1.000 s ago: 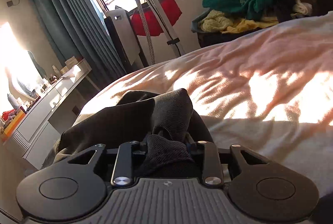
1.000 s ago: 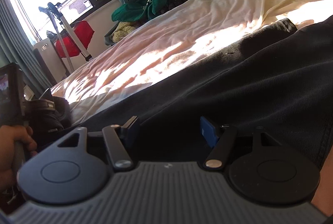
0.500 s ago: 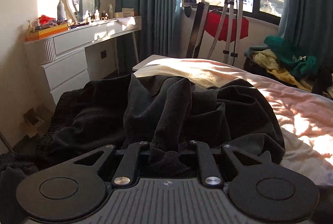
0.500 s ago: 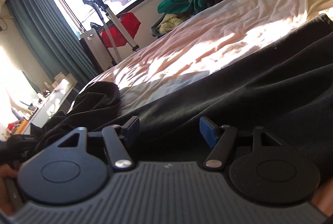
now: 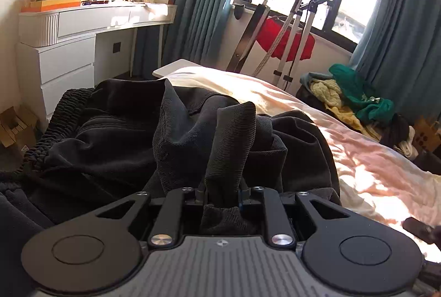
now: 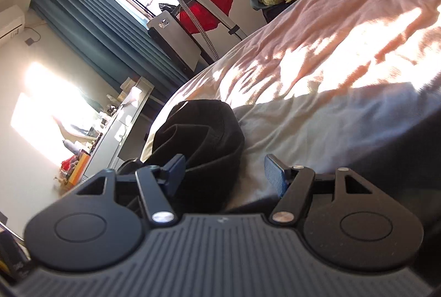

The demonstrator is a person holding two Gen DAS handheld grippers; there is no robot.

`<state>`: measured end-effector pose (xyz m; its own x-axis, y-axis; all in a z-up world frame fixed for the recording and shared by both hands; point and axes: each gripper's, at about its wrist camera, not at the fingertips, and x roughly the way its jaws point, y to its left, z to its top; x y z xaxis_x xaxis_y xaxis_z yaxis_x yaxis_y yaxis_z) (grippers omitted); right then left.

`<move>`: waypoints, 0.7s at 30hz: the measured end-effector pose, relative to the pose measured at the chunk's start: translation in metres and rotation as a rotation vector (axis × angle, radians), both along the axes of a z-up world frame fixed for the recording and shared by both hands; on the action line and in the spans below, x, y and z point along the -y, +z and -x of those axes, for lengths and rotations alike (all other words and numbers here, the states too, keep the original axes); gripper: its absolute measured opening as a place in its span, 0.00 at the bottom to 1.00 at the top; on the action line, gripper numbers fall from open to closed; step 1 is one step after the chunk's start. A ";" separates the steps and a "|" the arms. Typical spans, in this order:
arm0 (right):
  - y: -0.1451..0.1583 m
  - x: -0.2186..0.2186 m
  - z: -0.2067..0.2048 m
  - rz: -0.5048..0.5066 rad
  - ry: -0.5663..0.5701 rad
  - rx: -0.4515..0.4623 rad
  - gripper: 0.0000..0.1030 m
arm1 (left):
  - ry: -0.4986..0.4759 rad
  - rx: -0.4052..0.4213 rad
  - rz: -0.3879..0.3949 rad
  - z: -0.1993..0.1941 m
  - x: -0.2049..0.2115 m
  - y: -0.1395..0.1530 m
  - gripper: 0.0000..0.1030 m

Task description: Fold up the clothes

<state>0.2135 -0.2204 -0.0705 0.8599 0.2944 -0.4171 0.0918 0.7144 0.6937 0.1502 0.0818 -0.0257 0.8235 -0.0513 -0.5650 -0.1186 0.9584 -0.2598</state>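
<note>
The wide bed with its pale pink rumpled sheet (image 5: 358, 159) carries the black ribbed garment (image 5: 124, 137), heaped at the bed's foot corner. The left gripper (image 5: 220, 193) is clamped on a fold of it; the bulk trails ahead and leftward. The right gripper (image 6: 223, 173) – fingers spread, empty – faces the heap just ahead

No readable text is showing in either view. Bottles and boxes on the white dresser (image 5: 82, 18) are too small and blurred to read. The green garment (image 5: 363, 98) is carrying a small pale print, illegible. Each gripper body is showing a tiny emblem at centre, no letters resolving.
</note>
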 end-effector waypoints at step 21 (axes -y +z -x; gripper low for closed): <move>0.020 -0.008 -0.144 0.165 -0.003 0.031 0.06 | -0.104 0.100 0.093 -0.016 -0.015 -0.028 0.28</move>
<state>0.3574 -0.2119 -0.0509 0.8739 0.2217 -0.4326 0.0740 0.8190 0.5691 0.1664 0.0965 -0.0538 0.8630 -0.1877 -0.4690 0.0112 0.9353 -0.3537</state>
